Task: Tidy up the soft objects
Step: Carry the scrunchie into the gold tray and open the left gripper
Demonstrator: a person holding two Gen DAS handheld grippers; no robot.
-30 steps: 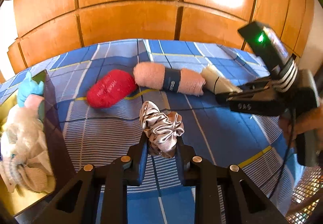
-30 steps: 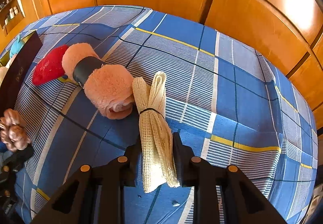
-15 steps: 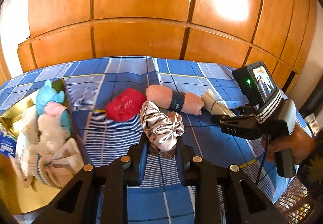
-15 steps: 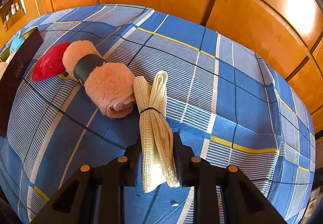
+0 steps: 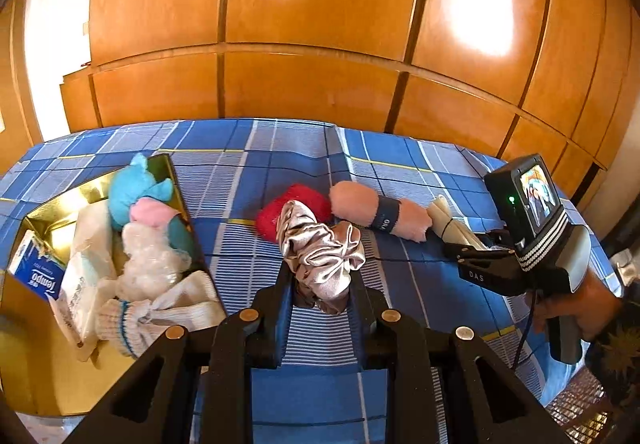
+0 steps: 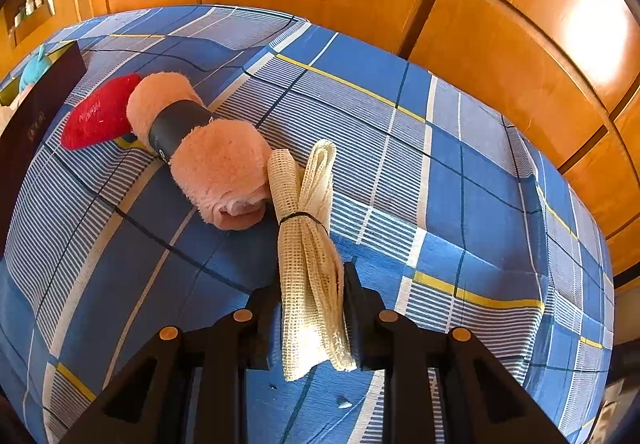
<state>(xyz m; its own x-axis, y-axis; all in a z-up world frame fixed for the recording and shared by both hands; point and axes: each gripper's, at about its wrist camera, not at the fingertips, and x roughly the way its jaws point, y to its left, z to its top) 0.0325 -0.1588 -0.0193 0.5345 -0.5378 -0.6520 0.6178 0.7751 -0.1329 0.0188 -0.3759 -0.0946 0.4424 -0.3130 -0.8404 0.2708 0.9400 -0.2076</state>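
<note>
The gold box (image 5: 168, 171) with soft items is cut off at the left edge in the left wrist view; the right wrist view shows only its dark wall. The left gripper (image 5: 320, 284) is clenched on the silver satin scrunchie (image 5: 320, 248), which hides part of the red pouch (image 5: 268, 217). The right gripper (image 6: 312, 284) grasps the cream mesh bundle (image 6: 308, 244) on the bed.

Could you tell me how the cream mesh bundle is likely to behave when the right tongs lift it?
The cream mesh bundle looks like soft netting, so its free ends will probably droop. The black tie should keep it bunched. It seems light.

Blue plaid bedspread (image 6: 460, 179), wood wardrobe panels (image 5: 320, 43), prob. tissue pack (image 5: 38, 276)
</note>
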